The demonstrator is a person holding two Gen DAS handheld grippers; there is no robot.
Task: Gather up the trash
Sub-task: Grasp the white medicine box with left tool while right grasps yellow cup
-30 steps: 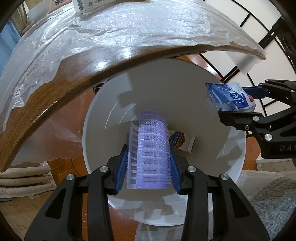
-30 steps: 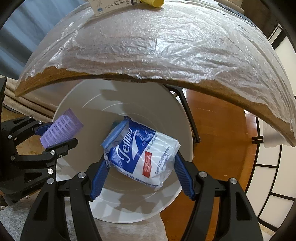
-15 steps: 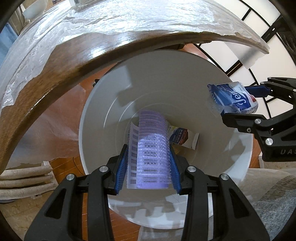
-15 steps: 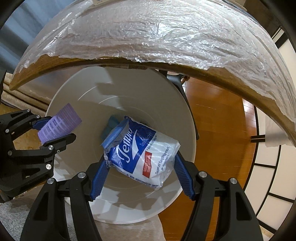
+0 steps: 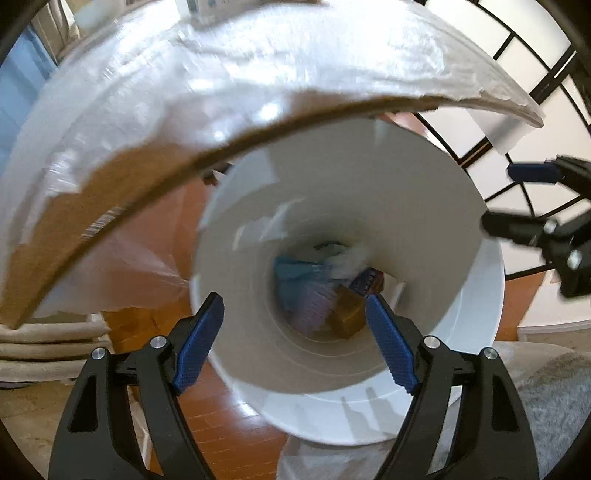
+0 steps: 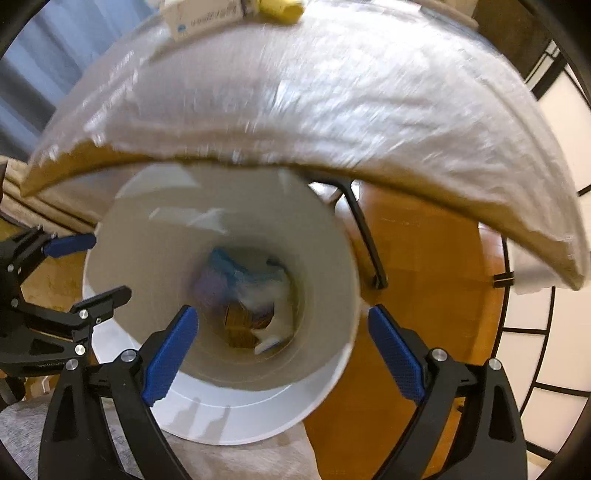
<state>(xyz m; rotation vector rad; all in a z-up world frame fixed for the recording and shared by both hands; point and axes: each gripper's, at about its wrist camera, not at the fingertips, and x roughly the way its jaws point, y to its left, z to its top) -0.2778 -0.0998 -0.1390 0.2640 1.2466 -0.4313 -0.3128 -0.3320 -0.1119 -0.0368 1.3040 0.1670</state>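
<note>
A white bin (image 5: 461, 221) stands on the floor under the table edge. Down in it lie the purple hair roller (image 5: 314, 302) and the blurred blue-and-white tissue pack (image 5: 347, 258), among other trash. My left gripper (image 5: 293, 297) hangs over the bin, its jaws opening with nothing between them. From the right wrist view, the bin (image 6: 147, 240) holds the roller (image 6: 210, 284) and the pack (image 6: 258, 288). My right gripper (image 6: 282, 310) is above the rim, its jaws also opening and empty. Each gripper shows in the other's view: right gripper (image 5: 517, 199), left gripper (image 6: 92, 269).
A round wooden table (image 5: 92, 206) covered in crinkled plastic film overhangs the bin. A white box (image 6: 203, 18) and a yellow object (image 6: 280, 7) sit on it. A black table leg (image 6: 365, 236) stands right of the bin. Folded mats (image 5: 44, 347) lie left, a grey rug (image 5: 554, 387) lies right.
Both grippers have opened wide. The purple roller left the left gripper and the tissue pack left the right one; both now lie in the bin.
</note>
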